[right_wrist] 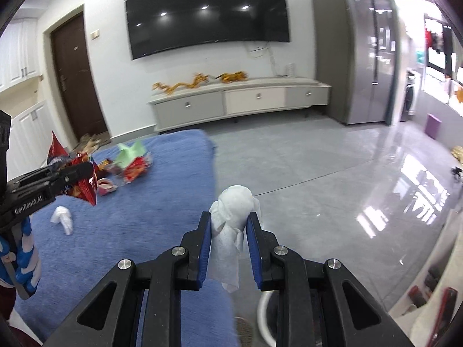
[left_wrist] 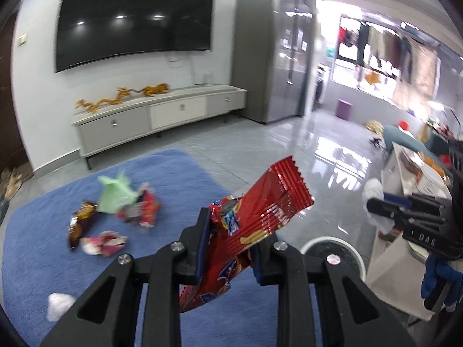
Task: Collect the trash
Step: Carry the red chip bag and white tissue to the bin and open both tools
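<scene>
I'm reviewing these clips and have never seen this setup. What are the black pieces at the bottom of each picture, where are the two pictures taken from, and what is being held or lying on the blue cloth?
There is no robot here: a person carries a pair of hand-held tongs in each hand, and a wide-angle camera on each looks out along its two fingers. One picture comes from the left tongs, shut on a red snack bag. The other comes from the right tongs, shut on a crumpled white tissue. Each pair also shows at the edge of the other's picture. On the blue blanket lie more litter: a green paper scrap, several snack wrappers and another white tissue. A white round bin sits on the floor nearby.
</scene>
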### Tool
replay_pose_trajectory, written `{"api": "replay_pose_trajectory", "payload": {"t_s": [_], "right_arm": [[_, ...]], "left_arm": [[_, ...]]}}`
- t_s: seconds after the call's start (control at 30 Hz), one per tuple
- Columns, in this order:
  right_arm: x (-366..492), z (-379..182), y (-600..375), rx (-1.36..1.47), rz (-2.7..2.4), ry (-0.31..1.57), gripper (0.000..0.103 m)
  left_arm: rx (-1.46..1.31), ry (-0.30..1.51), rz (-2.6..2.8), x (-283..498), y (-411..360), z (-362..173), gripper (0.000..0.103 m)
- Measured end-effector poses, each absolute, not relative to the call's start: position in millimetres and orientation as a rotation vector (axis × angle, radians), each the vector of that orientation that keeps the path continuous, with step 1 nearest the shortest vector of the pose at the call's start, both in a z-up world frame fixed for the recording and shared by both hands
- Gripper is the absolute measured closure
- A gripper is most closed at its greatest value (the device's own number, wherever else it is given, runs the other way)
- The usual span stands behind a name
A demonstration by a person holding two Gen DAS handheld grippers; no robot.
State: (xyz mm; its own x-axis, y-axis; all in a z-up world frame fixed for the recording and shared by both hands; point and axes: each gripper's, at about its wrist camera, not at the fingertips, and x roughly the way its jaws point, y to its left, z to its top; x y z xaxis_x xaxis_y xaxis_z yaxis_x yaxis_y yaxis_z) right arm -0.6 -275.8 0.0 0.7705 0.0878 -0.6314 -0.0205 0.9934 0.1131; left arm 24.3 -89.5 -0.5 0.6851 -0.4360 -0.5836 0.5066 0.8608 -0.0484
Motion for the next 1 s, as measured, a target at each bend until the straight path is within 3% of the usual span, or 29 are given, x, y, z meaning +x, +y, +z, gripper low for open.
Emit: {"api": "replay_pose_trajectory", "payload": {"t_s": [0.77, 0.9, 0.97, 1.0], "right_arm": [[-52.3, -102.4, -431.4, 0.402, -0.164, 0.837, 0.079], [-49.5, -122.5, -440.2, 0.441, -0.165, 0.88, 0.079], [-49.5, -130.5, -444.9, 0.467, -0.173, 0.894, 0.074], [-49.3, -134.7, -447.3, 0.48, -0.177, 0.898, 0.067]], "left_arm": [[0.348, 0.886, -0.827, 10.3, -317.3, -77.1, 0.077], [0.324, 0.952, -0.851, 19.4, -335.5, -93.9, 0.068], [0.315, 0.982, -0.864, 22.4, -343.2, -100.6, 0.064], [0.31, 0.993, -0.872, 23.3, -345.1, -102.7, 0.058]]}}
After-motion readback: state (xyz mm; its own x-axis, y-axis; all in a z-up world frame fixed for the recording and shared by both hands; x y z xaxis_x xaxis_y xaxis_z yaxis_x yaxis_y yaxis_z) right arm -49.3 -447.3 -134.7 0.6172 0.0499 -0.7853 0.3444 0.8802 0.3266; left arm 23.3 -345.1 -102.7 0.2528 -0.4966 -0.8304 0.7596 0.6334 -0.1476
